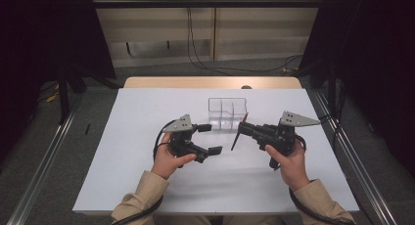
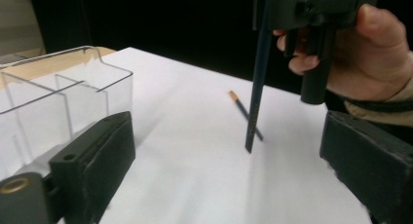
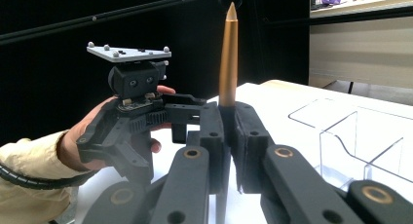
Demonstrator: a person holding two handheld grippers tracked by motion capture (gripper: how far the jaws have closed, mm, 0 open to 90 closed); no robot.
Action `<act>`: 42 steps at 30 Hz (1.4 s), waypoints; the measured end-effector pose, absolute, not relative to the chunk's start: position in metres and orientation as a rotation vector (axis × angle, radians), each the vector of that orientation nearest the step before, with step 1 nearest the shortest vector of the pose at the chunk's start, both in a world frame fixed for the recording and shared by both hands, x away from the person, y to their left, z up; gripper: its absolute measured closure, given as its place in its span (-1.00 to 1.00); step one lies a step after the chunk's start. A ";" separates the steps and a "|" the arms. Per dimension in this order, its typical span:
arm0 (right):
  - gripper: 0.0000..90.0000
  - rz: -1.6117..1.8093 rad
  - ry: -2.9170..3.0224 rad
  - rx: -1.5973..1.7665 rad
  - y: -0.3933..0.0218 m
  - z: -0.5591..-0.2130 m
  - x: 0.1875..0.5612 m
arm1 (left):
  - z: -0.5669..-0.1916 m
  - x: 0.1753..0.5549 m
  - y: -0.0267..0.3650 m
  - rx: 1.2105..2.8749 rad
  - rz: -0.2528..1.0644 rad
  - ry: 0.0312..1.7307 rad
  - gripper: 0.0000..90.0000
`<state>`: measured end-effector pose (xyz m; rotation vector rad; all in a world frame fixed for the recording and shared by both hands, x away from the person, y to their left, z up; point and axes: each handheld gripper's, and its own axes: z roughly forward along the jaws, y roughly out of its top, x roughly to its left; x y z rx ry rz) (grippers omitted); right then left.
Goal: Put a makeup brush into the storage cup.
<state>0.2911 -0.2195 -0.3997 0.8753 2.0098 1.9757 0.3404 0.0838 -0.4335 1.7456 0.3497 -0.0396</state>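
Your right tool (image 1: 243, 130) is clamping the pencil (image 1: 239, 132) upright above the tabletop (image 1: 147, 107), ready for the clear organizer (image 1: 226, 112); your left tool (image 1: 209, 139) is standing open, empty.

Left gripper (image 2: 229, 160) jaws wide, empty; right gripper (image 2: 311, 9) grips pencil (image 2: 257, 87); clear organizer (image 2: 58, 97) left

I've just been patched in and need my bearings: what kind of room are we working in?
Probably a lab recording bay rather than a home or shop. A plain white table stands between black curtains, metal floor rails run along both sides, and loose cables trail down the back wall.
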 end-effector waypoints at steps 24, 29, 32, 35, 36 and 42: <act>0.86 1.947 2.008 0.866 -0.225 -0.402 0.292 | -0.428 0.335 0.137 1.769 0.075 0.382 -1.00; 0.86 1.945 1.998 0.865 -0.227 -0.400 0.292 | -0.427 0.331 0.146 1.776 0.097 0.374 -1.00; 0.86 1.943 1.997 0.867 -0.227 -0.401 0.291 | -0.429 0.329 0.152 1.783 0.105 0.384 -1.00; 0.86 1.940 2.000 0.866 -0.227 -0.402 0.291 | -0.430 0.327 0.157 1.792 0.114 0.383 -1.00; 0.86 1.940 1.999 0.866 -0.227 -0.402 0.291 | -0.430 0.327 0.159 1.791 0.111 0.389 -1.00; 0.86 1.935 2.003 0.867 -0.228 -0.402 0.291 | -0.429 0.323 0.173 1.793 0.137 0.399 -1.00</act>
